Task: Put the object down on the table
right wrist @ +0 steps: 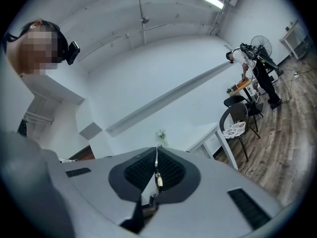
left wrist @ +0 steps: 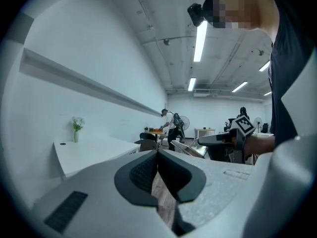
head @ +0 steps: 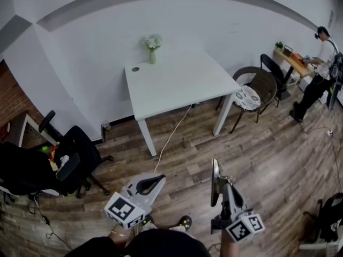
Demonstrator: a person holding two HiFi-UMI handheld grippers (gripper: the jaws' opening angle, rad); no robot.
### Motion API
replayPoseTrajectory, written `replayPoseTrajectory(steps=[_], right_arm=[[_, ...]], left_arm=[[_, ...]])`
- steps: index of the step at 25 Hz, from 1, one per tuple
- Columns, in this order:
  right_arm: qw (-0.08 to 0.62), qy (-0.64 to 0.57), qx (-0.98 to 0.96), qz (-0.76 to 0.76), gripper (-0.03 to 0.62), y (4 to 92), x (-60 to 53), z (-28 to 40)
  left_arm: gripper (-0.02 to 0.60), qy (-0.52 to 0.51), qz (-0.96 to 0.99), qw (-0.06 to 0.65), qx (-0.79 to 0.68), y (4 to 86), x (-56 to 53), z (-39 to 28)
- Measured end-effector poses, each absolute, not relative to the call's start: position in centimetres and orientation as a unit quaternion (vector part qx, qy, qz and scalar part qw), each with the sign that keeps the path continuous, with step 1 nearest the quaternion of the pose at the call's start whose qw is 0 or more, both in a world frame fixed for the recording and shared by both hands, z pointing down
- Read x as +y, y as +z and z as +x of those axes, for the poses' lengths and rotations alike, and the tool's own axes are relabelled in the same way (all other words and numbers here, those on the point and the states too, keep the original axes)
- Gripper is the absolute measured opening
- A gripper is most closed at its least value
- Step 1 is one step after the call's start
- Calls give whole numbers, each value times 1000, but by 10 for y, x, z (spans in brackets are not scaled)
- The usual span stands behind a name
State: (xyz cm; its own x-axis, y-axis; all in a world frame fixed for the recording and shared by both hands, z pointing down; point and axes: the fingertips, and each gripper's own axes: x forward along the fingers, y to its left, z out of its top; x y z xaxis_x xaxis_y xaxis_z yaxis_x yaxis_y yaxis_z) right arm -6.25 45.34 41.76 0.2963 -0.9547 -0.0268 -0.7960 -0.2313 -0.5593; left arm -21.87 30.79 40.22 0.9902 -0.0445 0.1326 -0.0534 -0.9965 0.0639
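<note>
My right gripper is shut on a thin flat grey metallic object, held upright and edge-on low over the wooden floor. In the right gripper view the object is a narrow sliver pinched between the dark pads. From the left gripper view it looks like a shiny flat plate sticking out of the right gripper. My left gripper hangs beside it to the left; its pads meet at the tips with nothing between them. The white table stands well ahead of both.
A vase of flowers sits at the table's back left. A cushioned chair stands right of the table and a black office chair at the left. A cable runs across the floor. A person works at the far right.
</note>
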Motion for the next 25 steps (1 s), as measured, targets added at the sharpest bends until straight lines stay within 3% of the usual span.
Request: replayPoseTrajectory(steps=[13, 25], right_arm=[[255, -154, 567, -768, 0, 420, 498, -32], [255, -145, 560, -775, 0, 412, 479, -19]], left_arm=[[-2, 74, 997, 19, -27, 404, 345, -194], [-2, 52, 998, 17, -24, 404, 309, -181]])
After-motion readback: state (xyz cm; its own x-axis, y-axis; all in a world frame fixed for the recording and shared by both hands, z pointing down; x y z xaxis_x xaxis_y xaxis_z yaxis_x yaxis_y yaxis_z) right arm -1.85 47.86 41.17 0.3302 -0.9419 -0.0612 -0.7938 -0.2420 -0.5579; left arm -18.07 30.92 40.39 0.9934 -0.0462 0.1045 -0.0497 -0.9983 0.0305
